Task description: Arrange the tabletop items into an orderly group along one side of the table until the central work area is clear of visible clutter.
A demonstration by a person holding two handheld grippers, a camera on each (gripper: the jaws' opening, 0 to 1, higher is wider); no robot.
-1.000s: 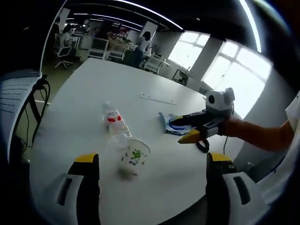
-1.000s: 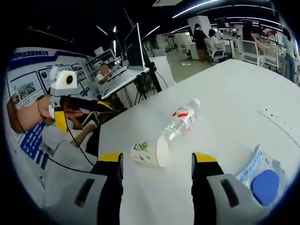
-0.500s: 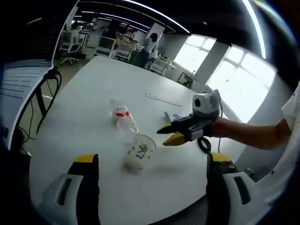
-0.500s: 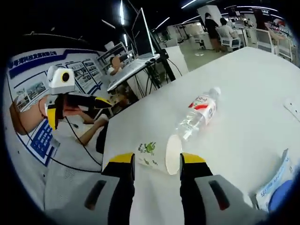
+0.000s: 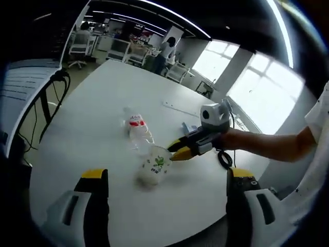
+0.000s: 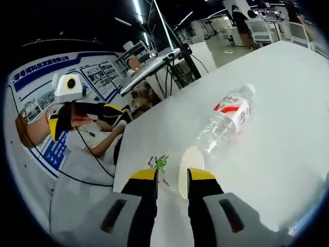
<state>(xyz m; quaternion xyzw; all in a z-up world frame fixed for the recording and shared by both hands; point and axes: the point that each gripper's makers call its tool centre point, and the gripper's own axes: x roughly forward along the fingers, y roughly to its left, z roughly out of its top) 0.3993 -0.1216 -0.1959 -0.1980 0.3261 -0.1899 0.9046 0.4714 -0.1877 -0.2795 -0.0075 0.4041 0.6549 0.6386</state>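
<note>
A paper cup (image 5: 153, 167) is seen lying on its side on the white table (image 5: 92, 123), its open mouth turned toward the right gripper (image 5: 174, 150). In the left gripper view the cup lies just below centre, with a plastic bottle (image 5: 135, 130) lying on its side just beyond it at 12 o'clock, the bottle's base almost touching the cup's rim. The right gripper is reached in from 3 o'clock, its yellow tips set at the cup's rim. In the right gripper view its jaws are drawn close about the cup's (image 6: 169, 165) rim wall; whether the rim is actually pinched cannot be told. The bottle (image 6: 226, 119) stretches away toward 1 o'clock there. The left gripper (image 5: 167, 180) is held spread wide, short of the cup and holding nothing; it is also seen off the table at 9 o'clock in the right gripper view (image 6: 85, 110). A blue-and-white packet (image 5: 187, 127) lies behind the right gripper.
</note>
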